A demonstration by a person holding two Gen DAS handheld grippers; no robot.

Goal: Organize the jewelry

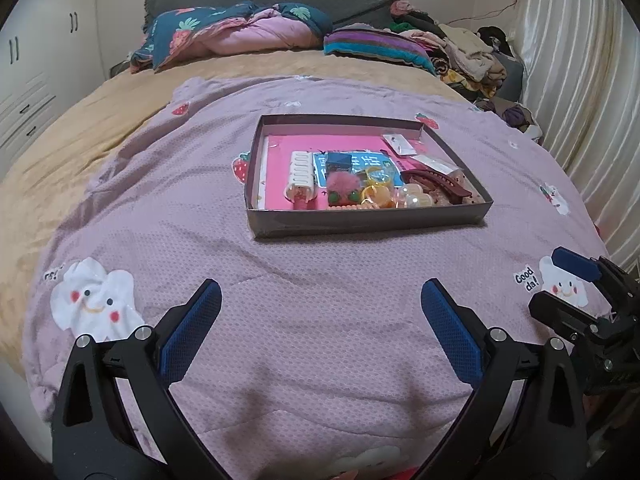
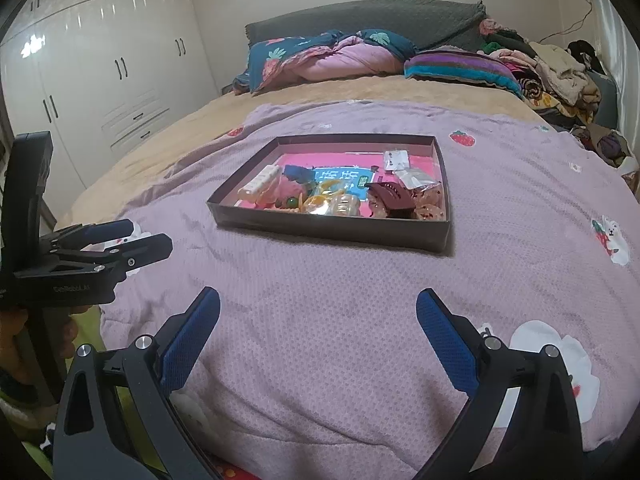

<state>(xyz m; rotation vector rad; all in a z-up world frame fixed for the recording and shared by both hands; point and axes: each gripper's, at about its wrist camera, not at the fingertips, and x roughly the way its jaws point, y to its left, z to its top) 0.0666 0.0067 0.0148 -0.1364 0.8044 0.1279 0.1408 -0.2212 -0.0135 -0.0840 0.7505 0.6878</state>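
Note:
A shallow dark box [image 1: 360, 224] [image 2: 320, 230] lies on the pink quilt in the middle of the bed. Inside it are a white comb-like clip [image 1: 301, 174], a pink pompom piece [image 1: 340, 186], yellow rings [image 1: 374, 184], clear beads [image 1: 414, 198], a dark red hair claw [image 1: 438, 184] [image 2: 390, 196] and small packets [image 1: 400, 144]. My left gripper [image 1: 320, 300] hovers open over the quilt, well short of the box, nothing between its fingers. My right gripper [image 2: 318, 306] is likewise open and empty, also short of the box. Each gripper shows at the edge of the other's view.
The pink quilt [image 1: 320, 272] covers a tan bedspread [image 1: 80, 152]. Folded bedding and pillows [image 1: 240, 32] sit at the headboard, a pile of clothes [image 1: 468, 56] at the far right. White wardrobes [image 2: 112, 72] stand to the left, a curtain [image 1: 580, 100] to the right.

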